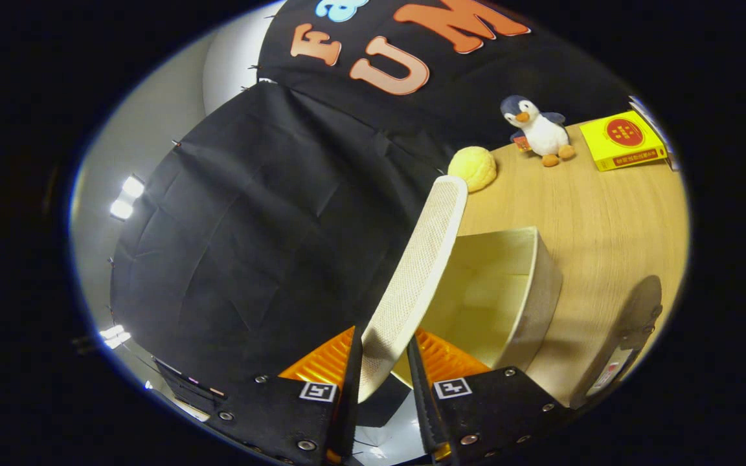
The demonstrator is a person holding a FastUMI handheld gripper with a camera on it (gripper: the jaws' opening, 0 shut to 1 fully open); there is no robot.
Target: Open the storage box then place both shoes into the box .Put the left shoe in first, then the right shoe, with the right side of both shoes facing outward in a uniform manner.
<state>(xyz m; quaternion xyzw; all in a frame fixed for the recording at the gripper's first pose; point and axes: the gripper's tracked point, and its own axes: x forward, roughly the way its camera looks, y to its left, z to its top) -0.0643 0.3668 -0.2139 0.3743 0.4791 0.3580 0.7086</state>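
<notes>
While tool (pixel 383 372) grips lid (pixel 415 278) — penguin (pixel 537 131), yellow ball (pixel 473 169) beyond box (pixel 528 285).

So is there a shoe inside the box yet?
No, the box looks bare inside, while the gripper is shut on its raised lid.

The lid (pixel 415 285) hides the box's (pixel 528 291) left wall.
</notes>
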